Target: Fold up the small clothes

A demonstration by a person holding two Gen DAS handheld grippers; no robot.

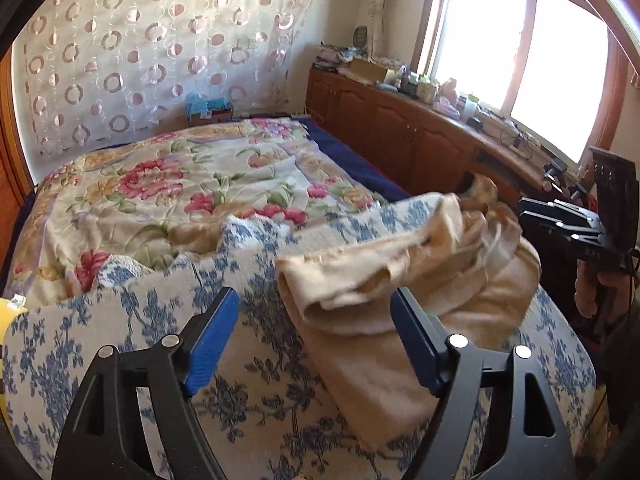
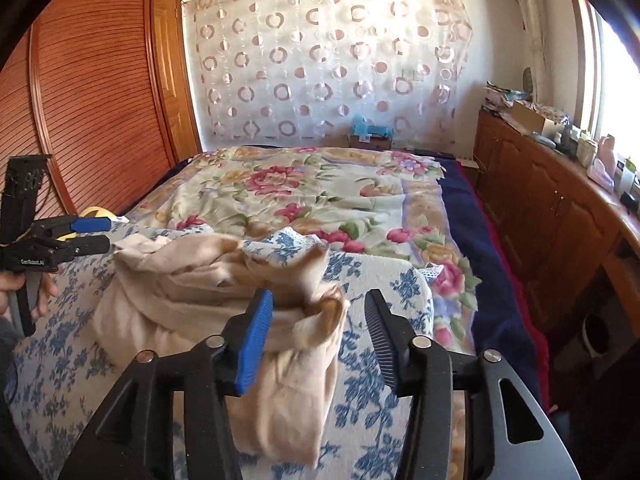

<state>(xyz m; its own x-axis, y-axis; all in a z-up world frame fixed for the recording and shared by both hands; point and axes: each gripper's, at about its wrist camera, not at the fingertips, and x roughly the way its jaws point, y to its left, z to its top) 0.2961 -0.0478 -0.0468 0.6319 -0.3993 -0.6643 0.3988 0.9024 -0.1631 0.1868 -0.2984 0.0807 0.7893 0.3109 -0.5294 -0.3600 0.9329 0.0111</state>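
Garment (image 1: pixel 384 292), beige and bunched, lies on the blue-flowered cloth (image 1: pixel 256 364) at the bed's near end. I see my left gripper (image 1: pixel 316 340) and right gripper (image 2: pixel 320 340) with jaws wide, holding nothing. A fold looks just laid; next I'd regrip an edge and fold again.

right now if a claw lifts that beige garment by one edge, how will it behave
The beige garment would likely droop and unfold: it lies in soft, loose folds. It looks thin, so probably light. On the blue-patterned cloth it may drag and bunch rather than slide.
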